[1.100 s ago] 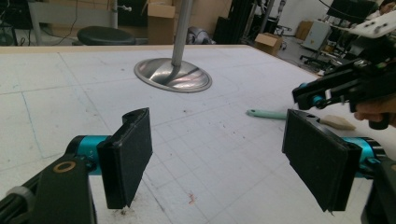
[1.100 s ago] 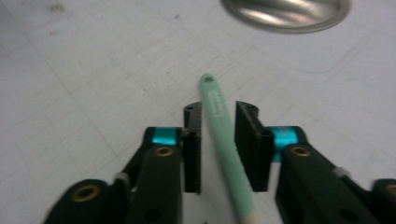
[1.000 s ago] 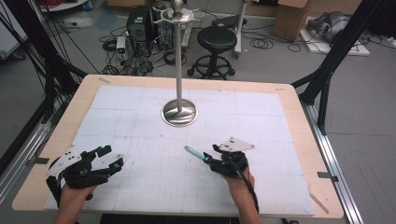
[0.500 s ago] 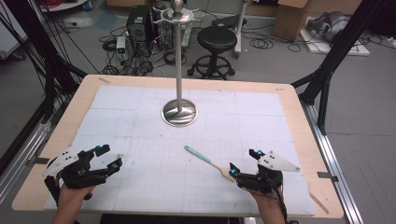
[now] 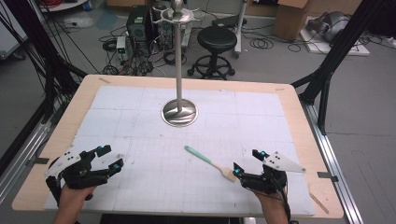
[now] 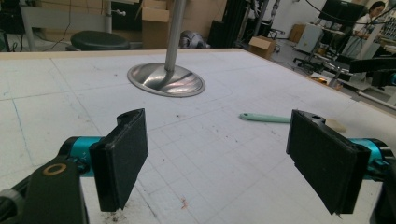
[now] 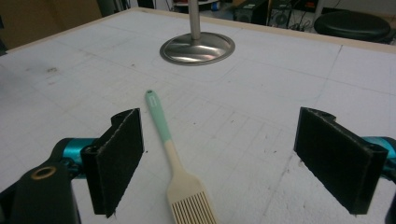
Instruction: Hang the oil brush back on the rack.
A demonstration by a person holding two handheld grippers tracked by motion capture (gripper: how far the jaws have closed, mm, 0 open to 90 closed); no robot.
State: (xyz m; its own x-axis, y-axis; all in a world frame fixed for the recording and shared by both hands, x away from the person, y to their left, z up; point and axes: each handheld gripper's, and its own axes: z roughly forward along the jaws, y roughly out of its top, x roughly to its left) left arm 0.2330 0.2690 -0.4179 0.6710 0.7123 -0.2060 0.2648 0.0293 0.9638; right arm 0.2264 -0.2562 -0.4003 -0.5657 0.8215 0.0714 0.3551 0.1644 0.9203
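- Since a second ago, our right gripper (image 5: 246,161) has let go of the spatula (image 5: 210,162) and drawn back toward the near right corner of the table (image 5: 299,112); the spatula now lies free on the white gridded mat (image 5: 140,112).
- Our left gripper (image 5: 106,157) has hardly shifted from its place near the left front edge.
- We see the spatula flat on the mat, its mint-green handle pointing toward the stand and its cream slotted head nearest the right gripper.
- From the right gripper view, the spatula (image 7: 175,163) lies between the two black fingers (image 7: 119,156), closer to the left one, with its head low in the frame; nothing touches it, and the fingers are spread wide and empty.
- From the left gripper view, the spatula (image 6: 280,119) lies well beyond the fingers (image 6: 123,154), partly hidden behind the right-hand one; these fingers are likewise spread apart and hold nothing.
- We see the metal stand (image 5: 179,112), a round base with a tall pole, upright at the middle of the table, well apart from the spatula and both grippers.
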